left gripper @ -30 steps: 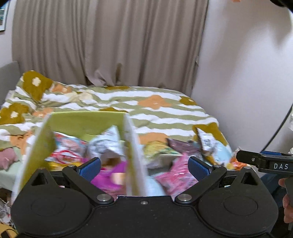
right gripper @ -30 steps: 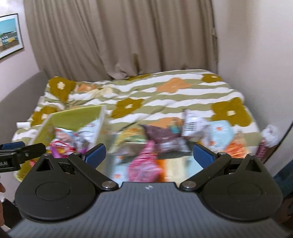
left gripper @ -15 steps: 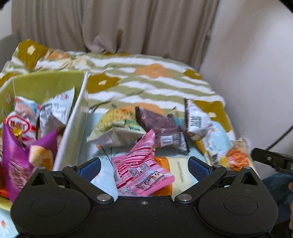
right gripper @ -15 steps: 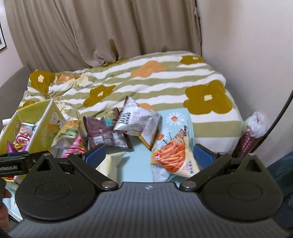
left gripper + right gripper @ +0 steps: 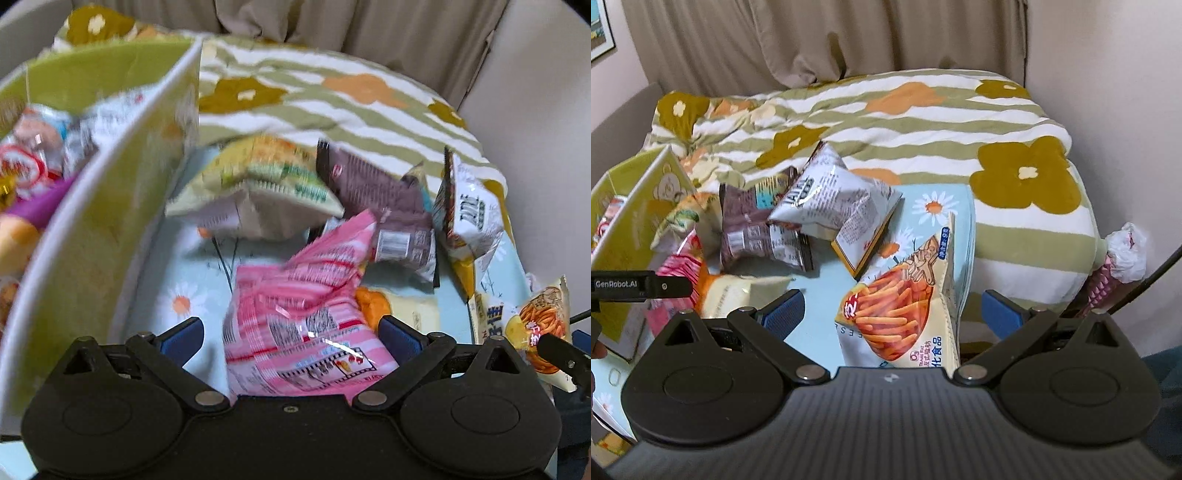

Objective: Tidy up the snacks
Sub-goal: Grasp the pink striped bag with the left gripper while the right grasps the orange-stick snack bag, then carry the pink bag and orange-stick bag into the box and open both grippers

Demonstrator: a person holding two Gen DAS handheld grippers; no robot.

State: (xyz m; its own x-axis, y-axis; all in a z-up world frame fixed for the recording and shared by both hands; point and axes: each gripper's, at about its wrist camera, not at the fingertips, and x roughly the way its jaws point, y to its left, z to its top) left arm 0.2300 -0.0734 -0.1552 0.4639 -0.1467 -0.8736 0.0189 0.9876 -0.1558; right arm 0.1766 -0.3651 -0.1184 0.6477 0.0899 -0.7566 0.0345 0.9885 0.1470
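Organizing is partly done: several packets already fill the green box [image 5: 110, 221] left of the left gripper [image 5: 291, 334], whose wide jaws are closing around, not yet pressing, the pink packet [image 5: 295, 317]. Right of it, the right gripper [image 5: 892, 312] stands open and empty over the fries packet [image 5: 901, 314], with other bags loose beyond. A second earlier both grippers looked higher, toward the curtain.
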